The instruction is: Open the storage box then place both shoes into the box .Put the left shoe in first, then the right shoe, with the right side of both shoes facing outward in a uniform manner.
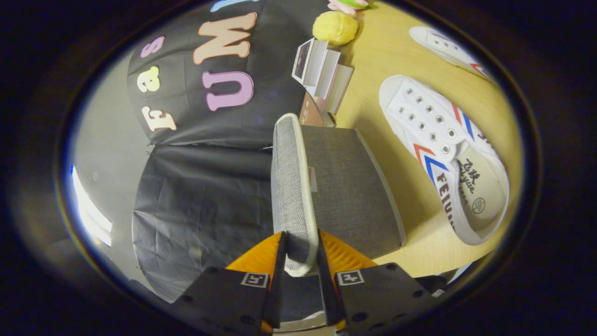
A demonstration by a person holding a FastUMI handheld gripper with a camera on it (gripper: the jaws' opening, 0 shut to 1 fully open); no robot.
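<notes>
While my tool [301, 254] pinched the grey fabric lid [293, 186] of the storage box [354, 186], both orange fingers [261, 256] pressing its piped edge, the lid ran straight ahead along them. Nearer white canvas shoe [443, 154] lay on the wooden table [392, 56] just right of the box; second shoe [450, 49] beyond it.

Black cloth wall [200, 186], creased, hung behind. Pale grey wall [100, 135] beyond its edge. Bright strip of light [91, 210] low on that side. Light wooden table [401, 60], smooth, evenly lit.
</notes>
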